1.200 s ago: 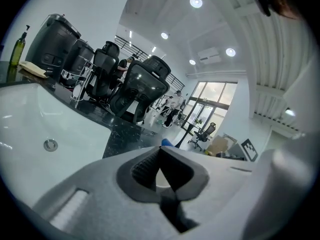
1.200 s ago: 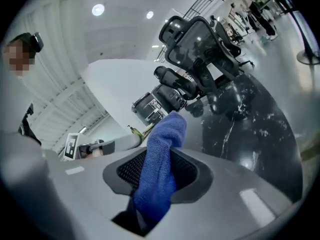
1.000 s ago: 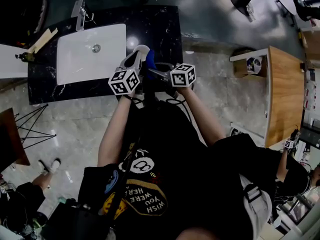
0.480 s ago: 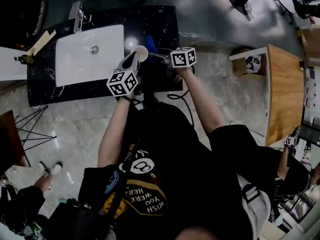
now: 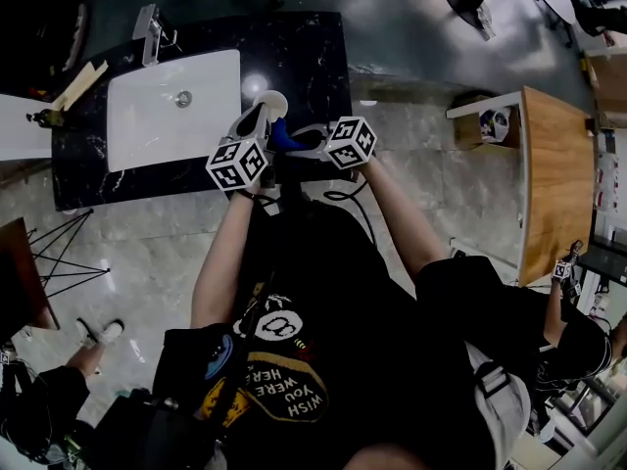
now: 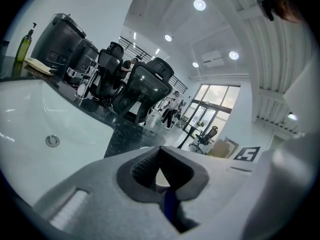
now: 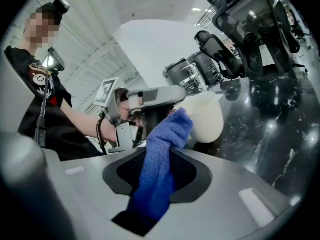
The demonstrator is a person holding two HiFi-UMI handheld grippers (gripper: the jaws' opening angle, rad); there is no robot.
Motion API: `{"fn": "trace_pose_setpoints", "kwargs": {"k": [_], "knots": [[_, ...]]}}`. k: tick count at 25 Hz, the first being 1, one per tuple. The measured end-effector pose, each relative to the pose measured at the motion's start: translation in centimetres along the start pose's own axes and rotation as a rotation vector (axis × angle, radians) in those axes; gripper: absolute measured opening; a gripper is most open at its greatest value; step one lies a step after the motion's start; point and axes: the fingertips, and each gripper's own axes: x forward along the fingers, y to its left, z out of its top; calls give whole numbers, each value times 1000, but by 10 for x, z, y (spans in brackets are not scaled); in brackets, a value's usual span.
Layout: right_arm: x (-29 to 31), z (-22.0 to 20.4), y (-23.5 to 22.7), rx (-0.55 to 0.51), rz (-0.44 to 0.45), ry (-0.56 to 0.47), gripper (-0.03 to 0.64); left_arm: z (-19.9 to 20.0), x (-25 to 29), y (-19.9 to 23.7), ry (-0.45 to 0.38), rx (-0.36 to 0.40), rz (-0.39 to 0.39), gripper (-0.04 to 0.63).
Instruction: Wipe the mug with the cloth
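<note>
A white mug (image 5: 271, 102) hangs over the black counter just right of the sink. My left gripper (image 5: 262, 117) is shut on it, and only a pale sliver shows between its jaws (image 6: 161, 180) in the left gripper view. From the right, my right gripper (image 5: 300, 143) is shut on a blue cloth (image 5: 283, 137). In the right gripper view the cloth (image 7: 159, 169) runs out of the jaws and its tip touches the mug's (image 7: 206, 117) side, just below the left gripper (image 7: 146, 100).
A white sink basin (image 5: 176, 106) with a faucet (image 5: 154, 23) is set in the black marble counter (image 5: 323, 57). A soap bottle (image 5: 44, 114) stands at the far left. A wooden table (image 5: 558, 174) is off to the right. Black office chairs (image 6: 142, 86) stand behind the counter.
The right gripper swung up and away from the mug, then came back down-left, bringing the cloth against the mug again. The left gripper and mug barely moved.
</note>
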Motion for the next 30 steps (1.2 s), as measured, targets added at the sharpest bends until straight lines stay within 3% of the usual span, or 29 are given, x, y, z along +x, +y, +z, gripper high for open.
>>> {"fn": "trace_pose_setpoints", "kwargs": {"k": [8, 13, 15, 17, 19, 21, 23, 28, 29, 30], "knots": [[-52, 51, -55, 86, -157, -194, 124, 5, 1, 1, -1, 8, -2, 5], [-67, 56, -75, 101, -204, -202, 124, 9, 7, -2, 8, 32, -10, 5], [-74, 56, -87, 132, -284, -222, 124, 10, 6, -3, 9, 38, -11, 5], [-73, 44, -100, 114, -414, -158, 124, 7, 4, -2, 16, 43, -4, 5], [-62, 26, -106, 27, -521, -33, 174, 2, 1, 2, 27, 44, 9, 5], [-50, 16, -98, -37, -541, 21, 314, -2, -5, 6, 34, 40, 24, 5], [-49, 18, -84, -48, -539, -43, 330, -4, -12, 8, 32, 32, 35, 5], [-80, 44, -18, -56, -463, -374, 330, 3, -39, 3, 12, 65, 28, 5], [-86, 46, -7, -57, -474, -424, 288, 4, -47, 2, 13, 82, 26, 5], [-92, 47, 0, -51, -510, -461, 201, 2, -54, 0, 23, 99, 18, 5]]}}
